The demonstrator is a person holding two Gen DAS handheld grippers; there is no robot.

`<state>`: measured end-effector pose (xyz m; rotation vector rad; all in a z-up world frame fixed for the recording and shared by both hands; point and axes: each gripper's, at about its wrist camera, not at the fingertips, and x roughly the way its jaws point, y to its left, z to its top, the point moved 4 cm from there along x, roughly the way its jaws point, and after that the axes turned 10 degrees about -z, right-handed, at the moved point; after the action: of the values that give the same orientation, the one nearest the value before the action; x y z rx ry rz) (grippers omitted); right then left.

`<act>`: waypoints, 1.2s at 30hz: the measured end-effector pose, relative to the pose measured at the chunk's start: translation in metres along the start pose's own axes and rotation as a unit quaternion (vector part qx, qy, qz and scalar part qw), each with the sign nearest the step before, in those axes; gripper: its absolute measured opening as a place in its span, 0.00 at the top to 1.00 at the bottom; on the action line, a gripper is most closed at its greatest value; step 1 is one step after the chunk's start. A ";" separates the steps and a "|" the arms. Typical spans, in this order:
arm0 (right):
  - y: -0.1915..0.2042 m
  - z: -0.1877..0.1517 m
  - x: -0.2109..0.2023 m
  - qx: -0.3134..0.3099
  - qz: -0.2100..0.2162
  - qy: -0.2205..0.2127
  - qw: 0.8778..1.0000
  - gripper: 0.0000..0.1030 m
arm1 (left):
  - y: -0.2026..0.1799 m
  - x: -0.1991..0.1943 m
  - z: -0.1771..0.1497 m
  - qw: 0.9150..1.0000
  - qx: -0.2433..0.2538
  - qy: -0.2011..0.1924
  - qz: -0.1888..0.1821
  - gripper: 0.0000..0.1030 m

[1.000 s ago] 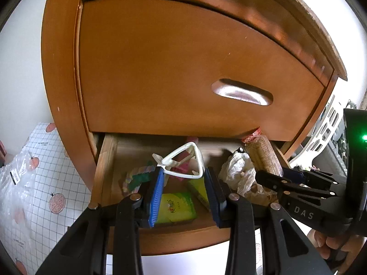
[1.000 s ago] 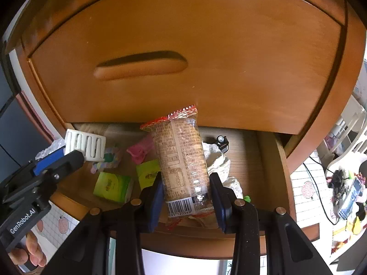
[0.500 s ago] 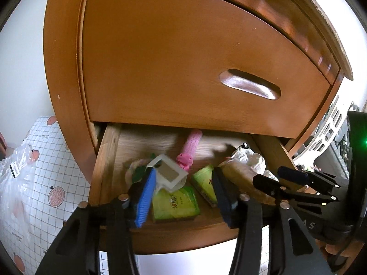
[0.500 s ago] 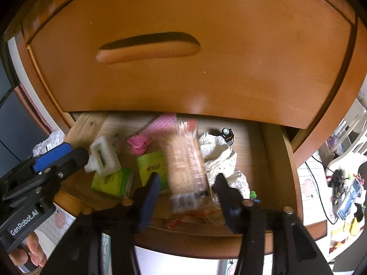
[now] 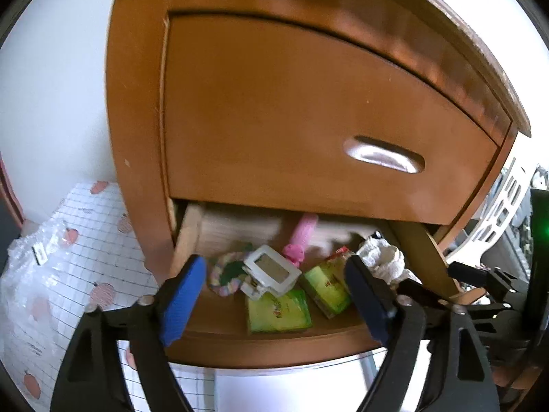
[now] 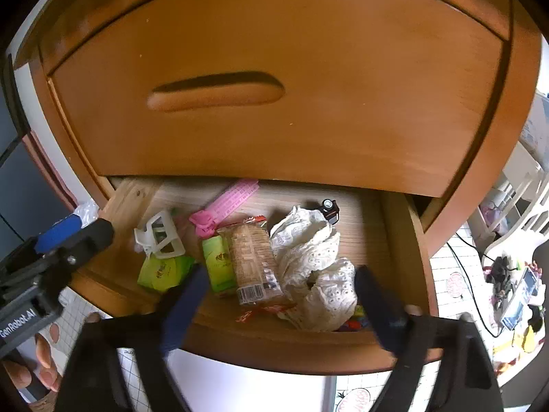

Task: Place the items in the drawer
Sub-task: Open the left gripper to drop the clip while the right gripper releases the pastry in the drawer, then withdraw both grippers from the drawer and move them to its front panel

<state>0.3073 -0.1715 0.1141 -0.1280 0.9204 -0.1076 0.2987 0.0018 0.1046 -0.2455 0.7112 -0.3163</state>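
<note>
Left gripper (image 5: 274,295) and right gripper (image 6: 278,305), jaws just opened wide, empty; white hair clip (image 5: 269,271) and biscuit packet (image 6: 254,261) released, now lying in drawer (image 6: 274,346). Both placements likely done.

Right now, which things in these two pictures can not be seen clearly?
- Drawer back: both views, hidden by the closed upper drawer front.
- Print on the biscuit pack: right wrist view, too small.
- Colourful bits: right wrist view, under the white cloth.
- Pink comb: left wrist view, blurred.

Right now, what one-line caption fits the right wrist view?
Right hand-held gripper open above the open drawer, biscuit packet just released beside white lace cloth.
</note>
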 end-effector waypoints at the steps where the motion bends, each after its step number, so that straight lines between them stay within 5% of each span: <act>1: -0.001 0.000 -0.001 0.003 0.001 -0.002 1.000 0.03 | 0.000 -0.003 0.000 1.000 0.002 -0.005 0.004 0.10; 5: -0.003 0.000 -0.008 0.005 -0.003 -0.012 1.000 0.00 | 0.002 -0.014 0.001 0.999 0.005 -0.024 0.026 0.00; 16: -0.005 -0.006 -0.020 0.003 -0.009 -0.020 1.000 0.00 | -0.002 -0.030 0.001 0.999 0.017 -0.031 0.041 0.00; 26: -0.012 -0.027 -0.060 0.018 -0.008 -0.062 0.998 0.00 | -0.015 -0.066 -0.022 0.996 0.021 -0.077 0.034 0.00; 36: -0.026 -0.078 -0.041 0.053 -0.023 -0.029 0.998 0.00 | 0.003 -0.047 -0.071 0.999 -0.026 -0.024 0.021 0.00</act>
<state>0.2199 -0.1966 0.1036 -0.0530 0.8515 -0.1933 0.2186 0.0132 0.0800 -0.2869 0.6778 -0.2515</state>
